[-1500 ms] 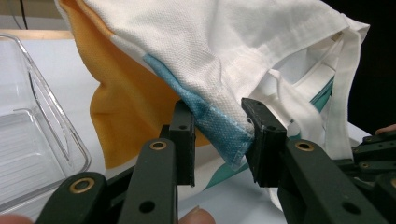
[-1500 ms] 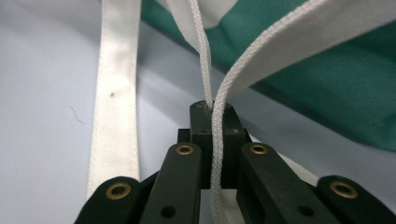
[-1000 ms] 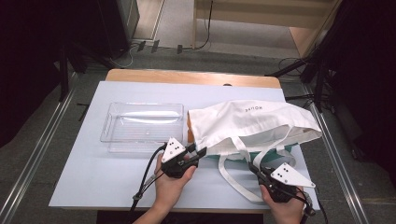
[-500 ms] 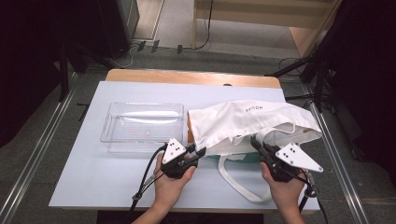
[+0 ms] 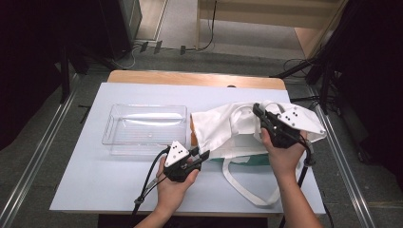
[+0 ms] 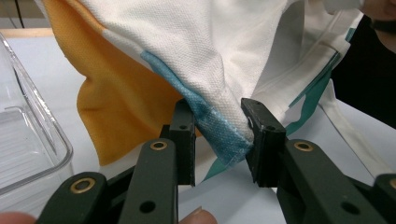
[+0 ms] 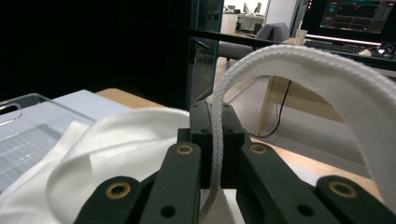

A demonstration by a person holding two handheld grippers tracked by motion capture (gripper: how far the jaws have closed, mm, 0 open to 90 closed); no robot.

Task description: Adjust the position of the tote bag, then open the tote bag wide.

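Note:
A white tote bag (image 5: 228,126) lies right of the table's middle, with orange cloth (image 6: 116,107) and a blue piece showing at its mouth. My left gripper (image 5: 203,156) is low at the bag's near left corner. In the left gripper view that corner (image 6: 224,140) is pinched between the jaws of the left gripper (image 6: 219,140). My right gripper (image 5: 258,110) is raised over the bag's right side, shut on a white webbing handle (image 7: 299,60) that loops over the right gripper (image 7: 215,135). The other handle (image 5: 247,190) trails on the table.
A clear plastic tray (image 5: 110,128) stands left of the bag, close to my left gripper. The pale blue-white mat (image 5: 95,190) has free room at front left. A wooden table edge (image 5: 190,78) runs along the back, and dark stands rise beyond the right side.
My right gripper has risen and moved away from the front edge toward the back, pulling the handle and the bag's upper layer up. The left gripper has stayed put on the corner.

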